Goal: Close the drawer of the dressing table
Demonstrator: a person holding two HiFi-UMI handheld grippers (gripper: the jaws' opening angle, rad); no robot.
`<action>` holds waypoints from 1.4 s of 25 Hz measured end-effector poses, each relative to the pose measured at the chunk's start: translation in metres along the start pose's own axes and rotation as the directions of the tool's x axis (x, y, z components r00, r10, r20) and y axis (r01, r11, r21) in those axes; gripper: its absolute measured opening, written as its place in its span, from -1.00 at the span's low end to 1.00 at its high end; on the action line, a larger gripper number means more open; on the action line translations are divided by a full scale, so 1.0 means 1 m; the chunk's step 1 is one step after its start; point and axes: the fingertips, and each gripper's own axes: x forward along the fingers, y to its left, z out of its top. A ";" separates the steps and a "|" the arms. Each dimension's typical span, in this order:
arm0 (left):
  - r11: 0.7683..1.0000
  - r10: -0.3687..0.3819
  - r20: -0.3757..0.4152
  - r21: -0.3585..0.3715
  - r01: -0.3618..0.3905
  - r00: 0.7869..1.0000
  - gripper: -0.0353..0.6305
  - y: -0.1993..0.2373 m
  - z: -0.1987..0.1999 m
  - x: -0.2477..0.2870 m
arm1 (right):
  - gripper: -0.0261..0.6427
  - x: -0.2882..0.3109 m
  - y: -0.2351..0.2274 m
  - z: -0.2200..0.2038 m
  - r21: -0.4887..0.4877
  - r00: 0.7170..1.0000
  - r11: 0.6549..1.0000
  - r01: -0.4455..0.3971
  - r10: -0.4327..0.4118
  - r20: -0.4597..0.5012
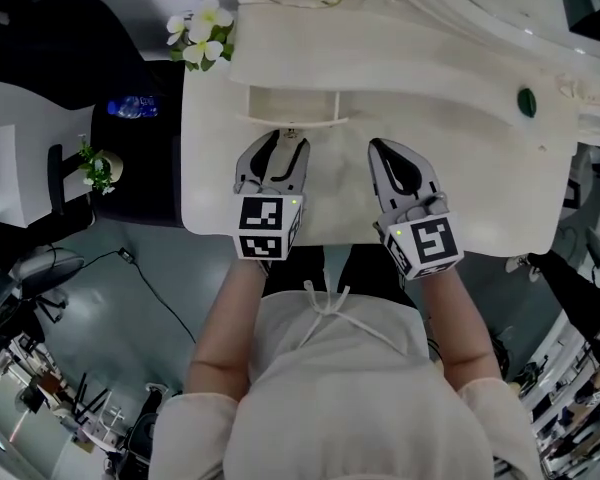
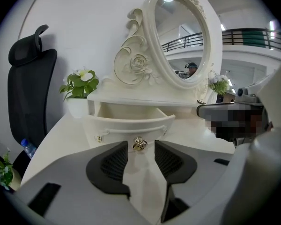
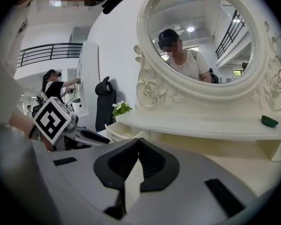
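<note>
The white dressing table [image 1: 480, 158] has its small drawer [image 1: 290, 103] pulled out, and the inside looks empty. In the left gripper view the curved drawer front [image 2: 131, 124] carries a gold knob [image 2: 140, 144]. My left gripper [image 2: 140, 147] is open right in front of it. The knob sits in the gap at the fingertips, and neither pad presses on it. From the head view the left gripper [image 1: 288, 140] points at the drawer's middle. My right gripper [image 1: 380, 148] hovers over the tabletop to the drawer's right. Its jaws [image 3: 138, 142] are shut and hold nothing.
An oval mirror [image 2: 180, 36] in a carved frame stands behind the drawer shelf. A white flower pot [image 1: 202, 33] sits at the table's far left corner. A green object [image 1: 526, 101] lies on the right shelf. A black office chair [image 2: 30, 83] and a water bottle [image 1: 135, 106] are left of the table.
</note>
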 end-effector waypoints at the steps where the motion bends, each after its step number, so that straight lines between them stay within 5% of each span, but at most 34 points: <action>1: 1.000 0.004 -0.006 -0.002 -0.004 1.000 -0.32 0.001 -0.001 0.002 | -0.90 0.001 -0.001 -0.001 0.004 1.000 1.000 0.002 -0.002 -0.003; 8: 1.000 0.024 -0.018 0.000 -0.024 1.000 -0.58 0.001 -0.003 0.008 | -0.90 0.004 -0.004 -0.004 0.003 1.000 1.000 -0.007 0.007 -0.009; 35: 0.999 -0.022 0.011 -0.046 0.023 1.000 -0.59 0.016 0.028 0.044 | -0.90 0.009 -0.026 0.013 0.017 0.998 0.998 0.063 -0.062 -0.012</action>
